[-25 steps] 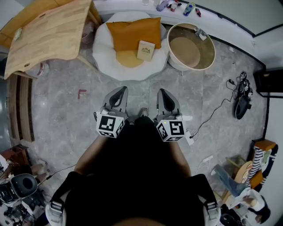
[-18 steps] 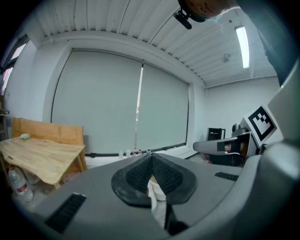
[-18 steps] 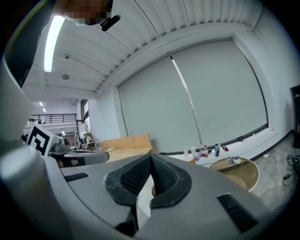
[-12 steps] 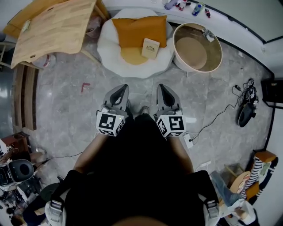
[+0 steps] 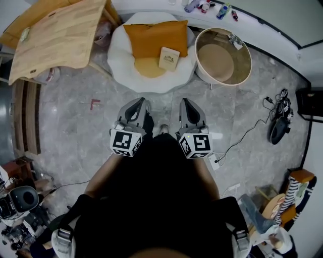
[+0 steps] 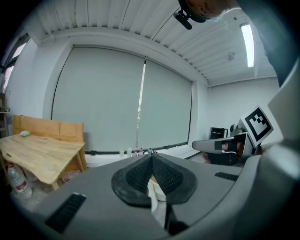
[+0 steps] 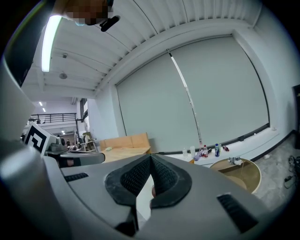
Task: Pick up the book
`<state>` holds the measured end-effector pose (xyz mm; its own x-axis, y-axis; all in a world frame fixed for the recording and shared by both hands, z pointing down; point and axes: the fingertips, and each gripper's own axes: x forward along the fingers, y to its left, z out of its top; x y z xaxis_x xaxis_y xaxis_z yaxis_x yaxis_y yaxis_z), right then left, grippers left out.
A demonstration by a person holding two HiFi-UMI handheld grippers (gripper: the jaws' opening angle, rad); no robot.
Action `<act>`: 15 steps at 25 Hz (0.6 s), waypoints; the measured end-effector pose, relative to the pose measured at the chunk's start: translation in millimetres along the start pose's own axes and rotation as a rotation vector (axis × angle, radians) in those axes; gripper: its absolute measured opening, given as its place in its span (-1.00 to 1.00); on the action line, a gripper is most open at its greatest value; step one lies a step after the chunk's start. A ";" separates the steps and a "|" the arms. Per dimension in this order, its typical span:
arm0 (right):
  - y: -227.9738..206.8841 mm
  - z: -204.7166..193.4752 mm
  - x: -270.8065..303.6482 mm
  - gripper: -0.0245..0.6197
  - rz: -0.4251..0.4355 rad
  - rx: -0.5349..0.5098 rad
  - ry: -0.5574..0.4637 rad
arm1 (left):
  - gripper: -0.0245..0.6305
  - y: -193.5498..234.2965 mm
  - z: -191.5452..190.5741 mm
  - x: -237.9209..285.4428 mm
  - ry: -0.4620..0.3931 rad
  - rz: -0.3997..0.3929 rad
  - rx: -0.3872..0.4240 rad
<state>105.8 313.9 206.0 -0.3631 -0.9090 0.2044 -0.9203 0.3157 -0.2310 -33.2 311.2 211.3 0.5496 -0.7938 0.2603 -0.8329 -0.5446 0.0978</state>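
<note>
A small cream book [image 5: 169, 58] lies on the seat of a white armchair [image 5: 121, 70], leaning against an orange cushion [image 5: 154, 38], at the top of the head view. Both grippers are held side by side well short of the chair, over the grey floor. My left gripper [image 5: 142, 102] is shut with nothing between its pads [image 6: 140, 176]. My right gripper [image 5: 183, 103] is shut and empty too, its pads [image 7: 164, 180] meeting at the tip. The book is hidden behind the jaws in both gripper views.
A wooden table [image 5: 55, 38] stands at the upper left, a round tub-like side table [image 5: 222, 56] right of the armchair. Bottles [image 5: 212, 7] line the window ledge. Cables and a power strip [image 5: 217, 161] lie on the floor at the right.
The view has shifted slightly; the armchair and book sit a little differently in the frame as the person steps toward them. Both grippers stay shut and side by side.
</note>
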 end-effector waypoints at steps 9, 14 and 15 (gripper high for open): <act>-4.1 20.1 73.2 -0.91 -0.056 -0.019 -0.002 | -0.90 60.4 19.5 56.0 -0.023 -0.046 -0.017; 3.6 32.7 120.6 -0.91 -0.085 -0.018 -0.004 | -0.90 99.4 27.7 79.8 -0.021 -0.086 -0.022; 5.3 34.4 129.7 -0.91 -0.091 -0.019 0.000 | -0.90 106.5 29.9 84.4 -0.021 -0.094 -0.026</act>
<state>58.9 188.4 198.5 -0.2778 -0.9343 0.2233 -0.9521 0.2368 -0.1937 -73.7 178.1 215.0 0.6266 -0.7452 0.2284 -0.7788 -0.6101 0.1459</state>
